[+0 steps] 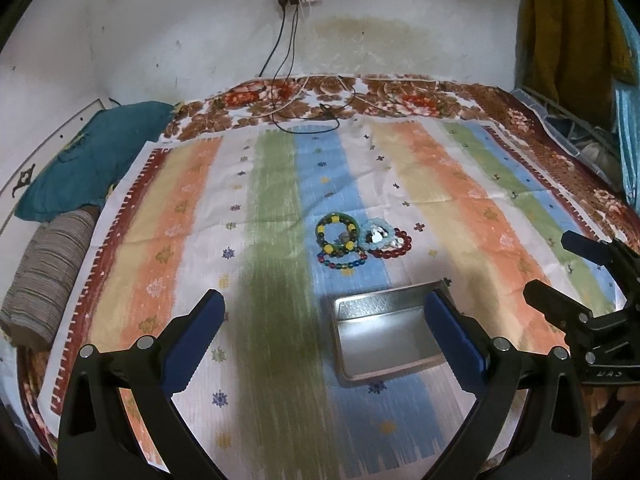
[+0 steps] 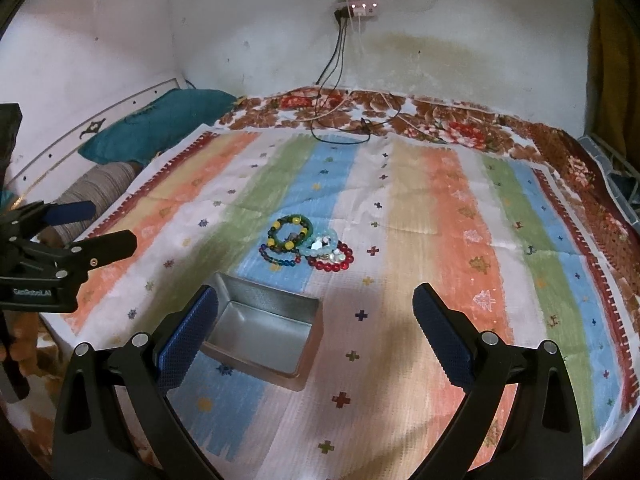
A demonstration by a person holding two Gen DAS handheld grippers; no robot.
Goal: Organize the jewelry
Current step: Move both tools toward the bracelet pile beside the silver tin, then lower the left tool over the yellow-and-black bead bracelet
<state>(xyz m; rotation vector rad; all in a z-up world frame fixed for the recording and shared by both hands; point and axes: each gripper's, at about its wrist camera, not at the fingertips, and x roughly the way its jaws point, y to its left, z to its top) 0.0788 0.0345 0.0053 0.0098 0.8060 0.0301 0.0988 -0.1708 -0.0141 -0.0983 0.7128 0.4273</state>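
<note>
A little heap of bead bracelets [image 1: 362, 240] lies on the striped cloth [image 1: 180, 220] spread over the bed. Just in front of the heap, but not touching it, sits a shiny metal tin [image 1: 384, 340] with no lid and nothing inside.

The left tool [image 1: 324, 340] hangs over the cloth with its two blue fingers [image 1: 192, 340] wide apart, holding nothing. The right tool [image 2: 316, 340] is the same, wide apart and holding nothing.

I think the bracelets are light and a bit floppy, because the beads sit on a string. The beads look smooth and round, so they may slip. The rings lie on top of each other, so pulling one may drag another along. The green and yellow bracelet [image 1: 337, 234] lies on top at the left edge, so I would pinch its open side first. The red bracelet [image 1: 394, 246] sticks out on the right, and the blue and red one [image 1: 342, 261] peeks out nearest the tin.

The left view shows clothes hanging [image 1: 568, 40] at the far right. The right view shows the tin's [image 2: 264, 336] deep walls better, and more of the teal pillow [image 2: 160, 128] by the wall.
</note>
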